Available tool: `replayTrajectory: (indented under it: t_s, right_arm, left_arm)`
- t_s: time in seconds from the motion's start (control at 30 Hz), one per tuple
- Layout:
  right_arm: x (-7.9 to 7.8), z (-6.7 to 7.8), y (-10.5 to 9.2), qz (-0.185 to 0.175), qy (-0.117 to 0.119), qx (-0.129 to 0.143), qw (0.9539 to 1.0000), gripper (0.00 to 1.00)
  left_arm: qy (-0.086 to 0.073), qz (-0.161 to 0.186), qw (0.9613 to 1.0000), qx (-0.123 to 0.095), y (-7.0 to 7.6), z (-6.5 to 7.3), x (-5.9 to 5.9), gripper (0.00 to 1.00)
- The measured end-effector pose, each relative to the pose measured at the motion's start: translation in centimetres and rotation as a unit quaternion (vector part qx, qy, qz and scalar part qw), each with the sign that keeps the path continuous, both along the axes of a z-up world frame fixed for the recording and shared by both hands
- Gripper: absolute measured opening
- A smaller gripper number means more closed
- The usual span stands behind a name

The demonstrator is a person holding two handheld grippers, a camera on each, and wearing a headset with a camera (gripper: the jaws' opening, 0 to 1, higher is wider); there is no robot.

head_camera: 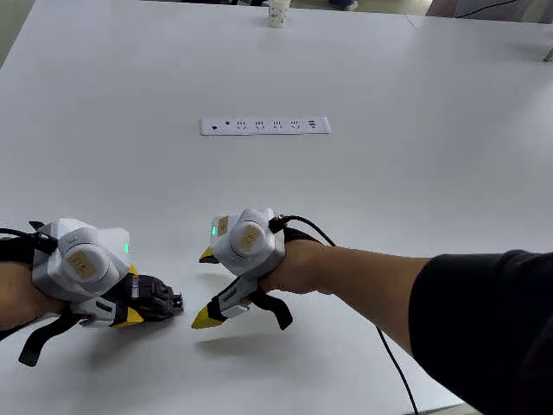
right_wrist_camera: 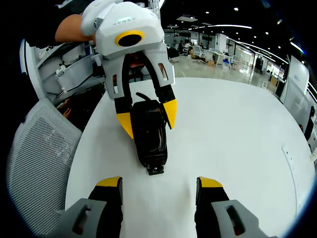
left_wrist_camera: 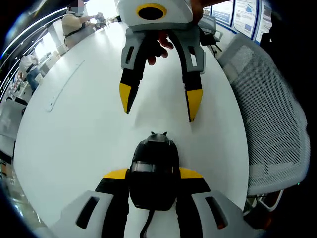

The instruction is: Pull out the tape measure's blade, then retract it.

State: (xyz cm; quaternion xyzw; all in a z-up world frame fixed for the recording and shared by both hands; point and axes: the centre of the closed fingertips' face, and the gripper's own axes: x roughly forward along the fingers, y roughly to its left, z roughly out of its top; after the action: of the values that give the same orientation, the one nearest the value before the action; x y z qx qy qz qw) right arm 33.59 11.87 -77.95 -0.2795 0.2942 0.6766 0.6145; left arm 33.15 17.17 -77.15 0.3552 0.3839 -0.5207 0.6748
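One power strip (head_camera: 265, 126) (cup (head_camera: 278, 13) behind) lies well beyond tape measure (head_camera: 155, 298).

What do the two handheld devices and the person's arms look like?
The left gripper and right gripper match: rounded white-and-grey plastic shells with a round beige label on top, a small green light, black straps and black jaws tipped in yellow. A thin black cable runs from the right gripper. One arm wears a black sleeve.

The tape measure (head_camera: 158, 298) sits in the left gripper (head_camera: 138, 294), right gripper (head_camera: 207, 288) opposite.
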Motion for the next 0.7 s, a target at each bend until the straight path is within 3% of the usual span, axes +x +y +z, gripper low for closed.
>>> replayTrajectory:
  t_s: [0.3,0.43,0.7]
  right_arm:
    - [-0.9,-1.4,1.3,0.025,-0.012,-0.005,0.9996,0.35]
    - [-1.2,-2.0,2.0,0.031,-0.009,-0.010,0.9994,0.32]
    - [-0.9,-2.5,2.4,0.061,-0.032,-0.017,0.9975,0.17]
  left_arm:
    - [0.005,0.009,0.9999,0.004,0.1,0.0,0.1,0.31]
    - [0.006,0.008,0.9999,0.004,0.2,0.0,0.2,0.31]
    - [0.001,0.008,1.0000,-0.004,0.4,-0.1,0.4,0.31]
